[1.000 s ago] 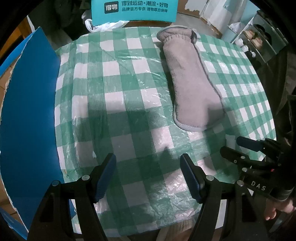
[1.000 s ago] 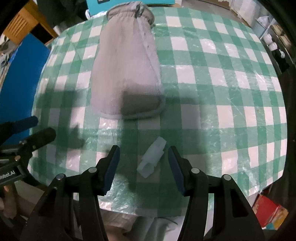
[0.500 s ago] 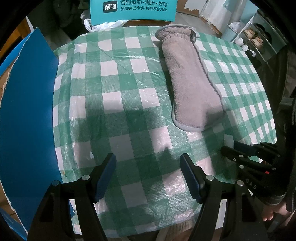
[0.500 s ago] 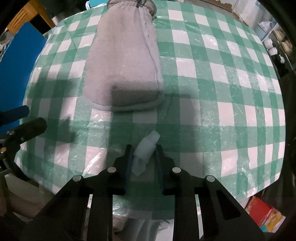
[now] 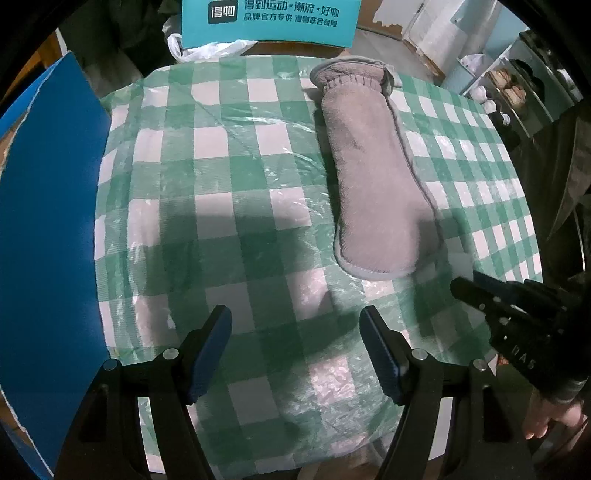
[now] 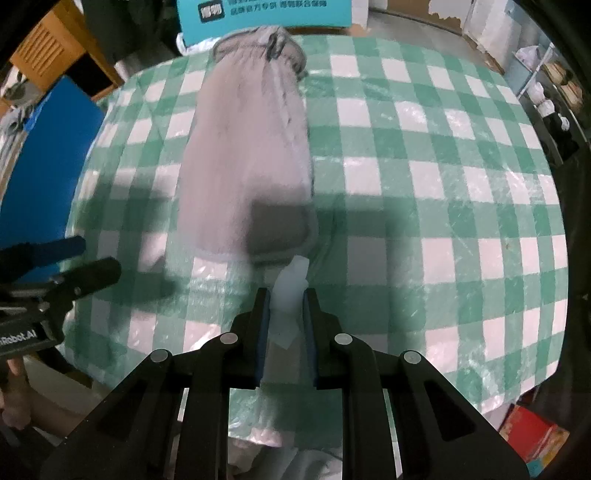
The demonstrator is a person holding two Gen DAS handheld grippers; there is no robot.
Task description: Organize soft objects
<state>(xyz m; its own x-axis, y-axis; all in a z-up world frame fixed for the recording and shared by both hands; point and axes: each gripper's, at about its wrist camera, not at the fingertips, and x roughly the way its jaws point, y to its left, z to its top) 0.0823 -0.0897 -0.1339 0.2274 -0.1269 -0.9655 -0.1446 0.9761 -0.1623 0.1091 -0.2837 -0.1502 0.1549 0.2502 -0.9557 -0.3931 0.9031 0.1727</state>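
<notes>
A long grey plush mitt [image 5: 373, 177] lies lengthwise on the green-and-white checked tablecloth [image 5: 236, 206], cuff at the far edge; the right wrist view shows the mitt [image 6: 247, 158] too. My right gripper [image 6: 286, 299] is closing, and its pads press on a small white soft piece [image 6: 290, 284] that sticks out past the fingertips, just short of the mitt's near end. My left gripper [image 5: 295, 343] stands open over the cloth, left of the mitt's near end, with nothing between its fingers. Each gripper shows at the edge of the other's view: right gripper [image 5: 476, 291], left gripper [image 6: 92, 258].
A blue board [image 5: 48, 221] leans along the table's left side. A teal printed box [image 5: 269, 18] and a white plastic bag [image 5: 207, 48] sit beyond the far edge. Shelving [image 5: 517, 85] stands at the right, and a red box [image 6: 528, 435] lies on the floor.
The right gripper's jaws came together on the white piece, which lay loose on the cloth between them, and it now sits closer to the mitt's end. The left gripper has stayed put.
</notes>
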